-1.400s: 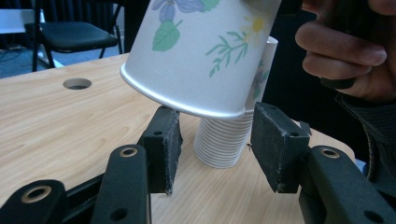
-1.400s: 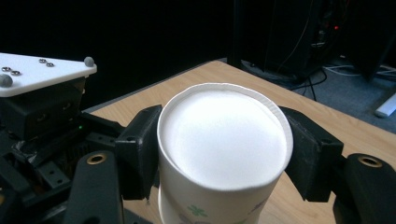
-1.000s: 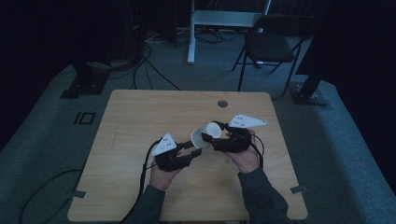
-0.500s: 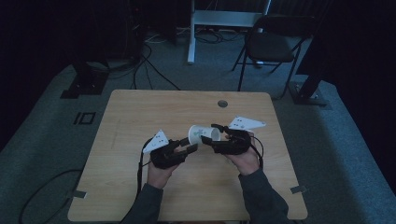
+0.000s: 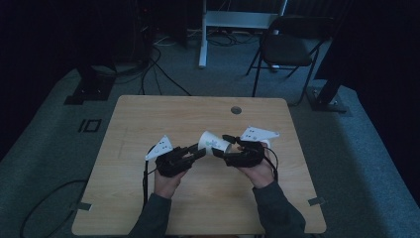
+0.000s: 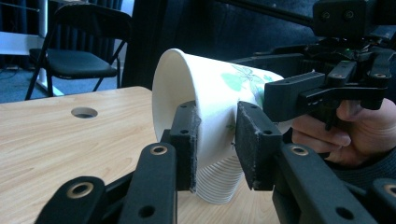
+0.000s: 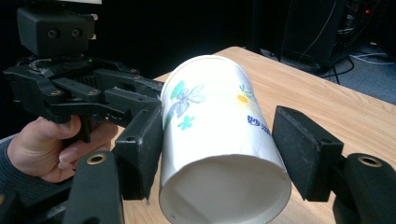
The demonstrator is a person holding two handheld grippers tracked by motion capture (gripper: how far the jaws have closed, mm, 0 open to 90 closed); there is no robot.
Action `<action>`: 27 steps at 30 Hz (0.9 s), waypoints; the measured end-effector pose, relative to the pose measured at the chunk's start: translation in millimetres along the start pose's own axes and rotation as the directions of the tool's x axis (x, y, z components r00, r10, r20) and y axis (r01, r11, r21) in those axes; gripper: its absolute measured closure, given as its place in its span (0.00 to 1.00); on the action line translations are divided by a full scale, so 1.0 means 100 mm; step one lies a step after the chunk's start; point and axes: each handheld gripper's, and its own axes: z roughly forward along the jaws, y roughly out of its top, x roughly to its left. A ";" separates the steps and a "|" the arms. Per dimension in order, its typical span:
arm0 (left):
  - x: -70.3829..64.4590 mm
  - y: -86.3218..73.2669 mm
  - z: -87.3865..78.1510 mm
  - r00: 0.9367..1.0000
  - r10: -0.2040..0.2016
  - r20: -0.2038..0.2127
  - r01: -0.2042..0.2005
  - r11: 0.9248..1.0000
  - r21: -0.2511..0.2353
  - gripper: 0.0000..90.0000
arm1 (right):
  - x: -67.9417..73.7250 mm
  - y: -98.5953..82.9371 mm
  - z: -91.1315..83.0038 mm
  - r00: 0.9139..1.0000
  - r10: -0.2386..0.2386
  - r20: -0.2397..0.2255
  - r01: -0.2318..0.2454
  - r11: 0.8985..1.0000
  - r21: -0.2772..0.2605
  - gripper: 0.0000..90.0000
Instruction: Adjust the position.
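Passing the paper cup (image 5: 212,142): left gripper (image 5: 197,152) pinches its wall from nine o'clock, right gripper (image 5: 225,148) spread wide, withdrawing next.

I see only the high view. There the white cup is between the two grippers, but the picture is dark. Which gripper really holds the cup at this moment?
Observer: The left gripper holds it. In the left gripper view its jaws pinch the wall of the paper cup near the rim.
Operator: Is the right one closed on it too?
Observer: No. In the right gripper view the right gripper stands open around the cup's base end, and one of its pads is clear of the cup.
Operator: Is the cup plain white?
Observer: No, it has printed flowers on it, green and blue, with one yellow.
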 end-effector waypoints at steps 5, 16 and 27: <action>0.01 0.01 -0.02 1.000 0.006 0.002 -0.006 1.000 0.000 0.81 | -0.01 -0.01 0.00 1.000 0.000 -0.005 0.000 1.000 0.004 0.39; 0.07 0.03 -0.04 0.995 0.000 0.104 -0.004 0.999 0.036 0.84 | -0.03 -0.04 -0.02 0.998 -0.001 -0.064 0.000 1.000 -0.012 0.40; 0.12 0.10 -0.06 0.973 -0.002 0.230 -0.013 0.998 0.065 0.87 | -0.07 -0.03 -0.06 0.989 -0.020 -0.146 0.014 0.999 -0.047 0.40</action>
